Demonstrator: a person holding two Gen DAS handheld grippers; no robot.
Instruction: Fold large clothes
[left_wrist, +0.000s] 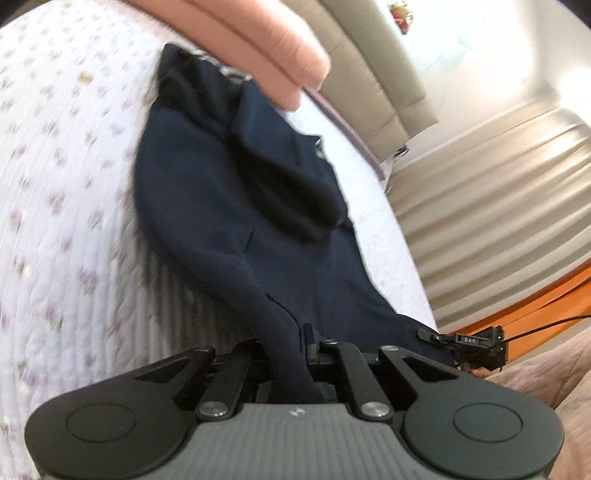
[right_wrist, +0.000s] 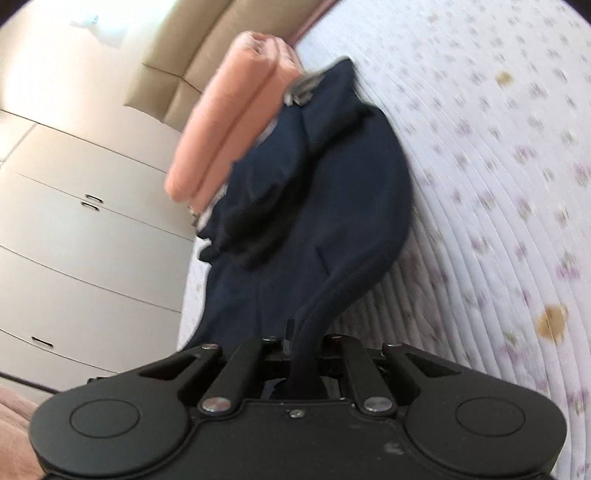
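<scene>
A large dark navy garment (left_wrist: 236, 192) lies stretched over a white quilted bedspread with small purple flowers (left_wrist: 62, 177). My left gripper (left_wrist: 291, 354) is shut on a pinched edge of the garment, lifted off the bed. My right gripper (right_wrist: 299, 350) is shut on another edge of the same navy garment (right_wrist: 314, 206), which hangs taut from both grippers toward its far end. The far end is bunched, with a darker fold on top. The right gripper's tip also shows in the left wrist view (left_wrist: 476, 339).
A folded salmon-pink blanket (left_wrist: 251, 40) lies at the garment's far end, also in the right wrist view (right_wrist: 229, 122). A beige padded headboard (left_wrist: 373, 70), cream drawers (right_wrist: 77, 221) and pale curtains (left_wrist: 491, 206) stand beyond the bedspread (right_wrist: 498, 192).
</scene>
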